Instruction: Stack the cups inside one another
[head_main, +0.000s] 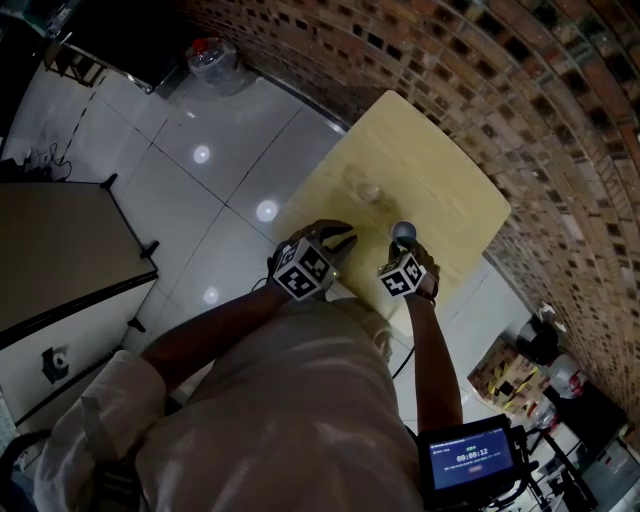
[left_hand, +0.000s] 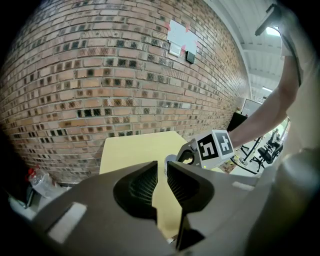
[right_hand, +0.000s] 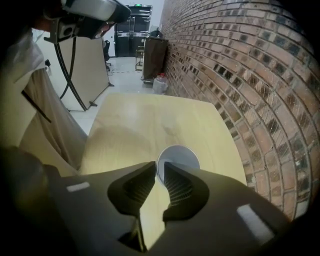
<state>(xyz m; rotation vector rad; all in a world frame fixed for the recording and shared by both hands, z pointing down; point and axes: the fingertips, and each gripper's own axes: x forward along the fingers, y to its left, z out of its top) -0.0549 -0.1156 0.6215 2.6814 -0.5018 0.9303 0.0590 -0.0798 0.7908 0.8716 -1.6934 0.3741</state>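
A pale wooden table (head_main: 440, 170) stands against a brick wall. On it stands a clear cup (head_main: 368, 190), apart from both grippers. My right gripper (head_main: 404, 247) points steeply down, shut on the rim of a white cup (head_main: 403, 231). In the right gripper view the white cup's (right_hand: 181, 154) near wall sits pinched between the right gripper's (right_hand: 161, 167) jaws. My left gripper (head_main: 345, 238) hovers to the left of that cup, its jaws a narrow gap apart with nothing between them. The left gripper (left_hand: 162, 167) view shows the white cup (left_hand: 170, 160) just beyond its tips.
The brick wall (head_main: 520, 90) runs along the table's far and right sides. A water bottle (head_main: 210, 55) stands on the tiled floor at the far corner. A grey cabinet (head_main: 60, 250) is at left. Boxes and clutter (head_main: 510, 375) lie at the lower right.
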